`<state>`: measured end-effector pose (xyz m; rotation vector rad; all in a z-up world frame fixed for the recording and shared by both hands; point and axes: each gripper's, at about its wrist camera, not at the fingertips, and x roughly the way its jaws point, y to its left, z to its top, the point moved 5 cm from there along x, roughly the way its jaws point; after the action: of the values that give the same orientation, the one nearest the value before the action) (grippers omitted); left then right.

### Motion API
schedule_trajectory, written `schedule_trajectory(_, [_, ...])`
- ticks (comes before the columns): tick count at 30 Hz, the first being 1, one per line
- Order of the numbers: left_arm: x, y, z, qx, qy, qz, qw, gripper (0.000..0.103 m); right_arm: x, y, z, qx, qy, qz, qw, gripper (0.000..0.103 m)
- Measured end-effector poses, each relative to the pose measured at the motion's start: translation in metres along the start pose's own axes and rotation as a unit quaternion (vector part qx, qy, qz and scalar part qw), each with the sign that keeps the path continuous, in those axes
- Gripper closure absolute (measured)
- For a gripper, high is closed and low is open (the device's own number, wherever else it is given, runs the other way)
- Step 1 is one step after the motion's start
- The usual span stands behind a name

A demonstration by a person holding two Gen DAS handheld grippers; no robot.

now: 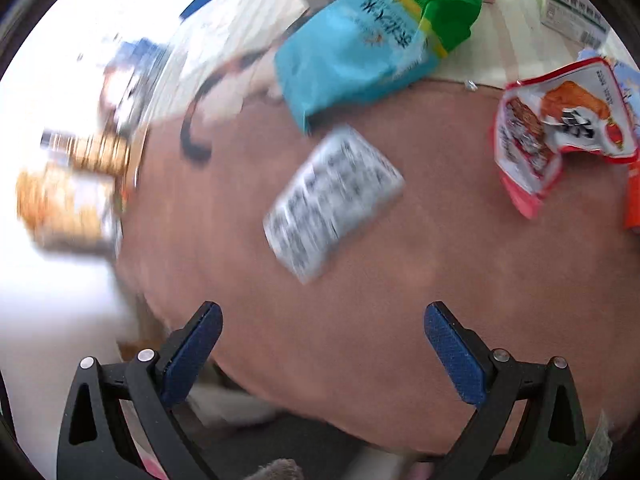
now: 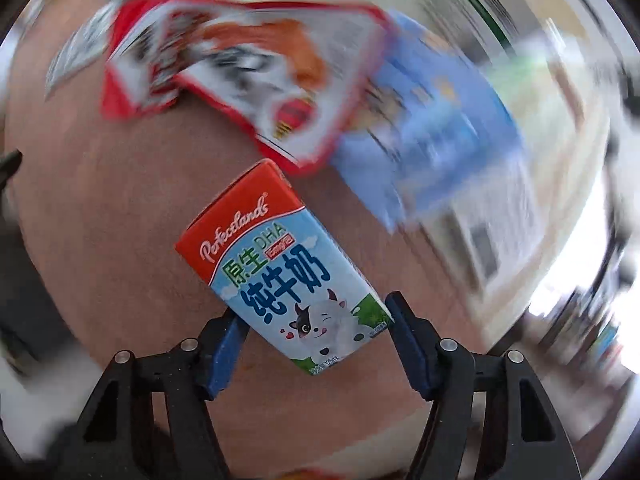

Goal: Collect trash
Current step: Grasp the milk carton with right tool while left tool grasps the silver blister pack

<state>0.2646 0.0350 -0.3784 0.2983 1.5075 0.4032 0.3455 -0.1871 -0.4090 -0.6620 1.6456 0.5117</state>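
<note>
The left gripper (image 1: 322,354) is hovering with its blue-padded fingers (image 1: 192,356) standing wide apart over a brown surface (image 1: 400,280), holding nothing. A blurred grey printed packet (image 1: 332,202) is lying at twelve o'clock from the gripper, well apart from it. A blue-and-green snack bag (image 1: 372,40) is sitting beyond the packet, and a red-and-white wrapper (image 1: 560,128) is lying at two o'clock.
</note>
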Motion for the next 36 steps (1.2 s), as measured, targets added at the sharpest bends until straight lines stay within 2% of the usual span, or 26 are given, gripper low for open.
schedule_trajectory(2, [0.011,0.004,0.017,0.051,-0.006,0.008,0.9987,0.0,-0.001,-0.015,-0.003,0.073,0.012,0.041,0.996,0.034])
schedule_trajectory(4, [0.025,0.003,0.032,0.11,-0.003,0.009,0.9938,0.0,-0.001,-0.024,-0.006,0.129,0.019,0.069,0.989,0.034])
schedule_trajectory(6, [0.038,0.001,0.042,0.155,0.006,0.012,0.9878,0.0,0.0,-0.03,-0.009,0.162,0.028,0.09,0.982,0.034])
schedule_trajectory(9, [0.053,-0.003,0.05,0.196,0.022,-0.002,0.9803,0.0,0.005,-0.035,-0.007,0.175,0.044,0.099,0.979,0.033])
schedule_trajectory(10, [0.057,-0.003,0.051,0.205,0.027,-0.017,0.9783,0.0,0.008,-0.036,-0.006,0.172,0.05,0.098,0.979,0.033])
schedule_trajectory(15, [0.059,-0.002,0.056,0.222,0.03,-0.054,0.9731,0.001,0.013,-0.033,0.002,0.15,0.054,0.088,0.983,0.032])
schedule_trajectory(16, [0.058,-0.002,0.055,0.222,0.027,-0.061,0.9727,0.003,0.013,-0.03,0.004,0.148,0.053,0.085,0.984,0.032])
schedule_trajectory(18, [0.057,-0.002,0.053,0.217,0.028,-0.087,0.9719,0.016,0.013,-0.025,0.007,0.143,0.051,0.082,0.985,0.032])
schedule_trajectory(19, [0.057,0.0,0.052,0.212,0.033,-0.106,0.971,0.028,0.012,-0.014,0.011,0.142,0.049,0.082,0.985,0.032])
schedule_trajectory(20, [0.055,0.0,0.051,0.205,0.036,-0.12,0.9705,0.035,0.013,-0.014,0.012,0.142,0.048,0.08,0.985,0.032])
schedule_trajectory(23, [0.054,0.001,0.049,0.184,0.038,-0.131,0.9735,0.041,0.011,-0.009,0.01,0.141,0.038,0.078,0.986,0.037])
schedule_trajectory(28, [0.051,-0.001,0.033,0.121,0.065,-0.171,0.9756,0.044,0.006,0.011,0.013,0.146,0.038,0.108,0.983,0.039])
schedule_trajectory(31, [0.048,-0.006,0.016,0.043,0.101,-0.209,0.9716,0.044,0.006,0.02,0.007,0.154,0.047,0.133,0.978,0.039])
schedule_trajectory(33, [0.037,-0.003,0.012,0.0,0.09,-0.228,0.9695,0.044,0.005,0.025,0.002,0.154,0.051,0.138,0.977,0.039])
schedule_trajectory(34, [0.03,0.001,0.014,-0.005,0.072,-0.222,0.9724,0.044,0.004,0.028,0.001,0.152,0.053,0.14,0.977,0.038])
schedule_trajectory(36, [0.017,0.011,0.024,0.013,0.024,-0.177,0.9837,0.042,0.002,0.031,-0.001,0.142,0.055,0.135,0.979,0.037])
